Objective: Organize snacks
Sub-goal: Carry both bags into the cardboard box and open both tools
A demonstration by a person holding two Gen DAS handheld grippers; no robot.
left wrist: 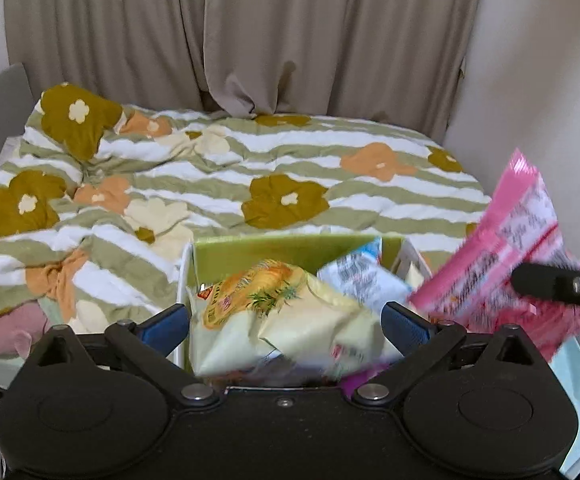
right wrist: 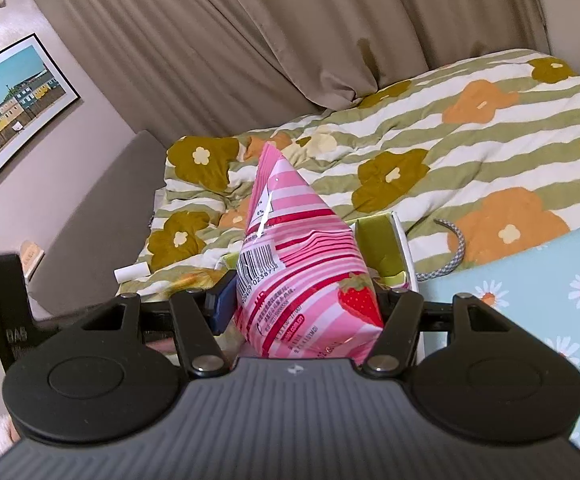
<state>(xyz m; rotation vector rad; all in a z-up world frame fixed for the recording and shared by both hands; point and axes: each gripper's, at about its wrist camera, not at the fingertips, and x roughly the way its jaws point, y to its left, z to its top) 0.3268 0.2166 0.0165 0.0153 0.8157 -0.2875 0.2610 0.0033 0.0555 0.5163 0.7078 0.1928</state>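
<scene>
A green-lined box (left wrist: pixel 250 250) with a white frame stands in front of the bed and holds snack bags. My left gripper (left wrist: pixel 286 324) is open over it, its blue pads either side of a pale yellow bag (left wrist: pixel 290 312) with an orange picture. A white and blue bag (left wrist: pixel 364 276) lies behind that. My right gripper (right wrist: pixel 304 304) is shut on a pink striped strawberry bag (right wrist: pixel 302 256), held upright just above the box (right wrist: pixel 382 240). The pink bag also shows in the left wrist view (left wrist: pixel 518 240), with a black finger (left wrist: pixel 558 284) of the right gripper across it.
A bed with a green-striped flower quilt (left wrist: pixel 290 168) fills the space behind the box. A light blue daisy-print surface (right wrist: pixel 530 292) lies to the right. A grey braided cord (right wrist: pixel 452 256) lies on the quilt. Beige curtains (left wrist: pixel 250 32) hang behind.
</scene>
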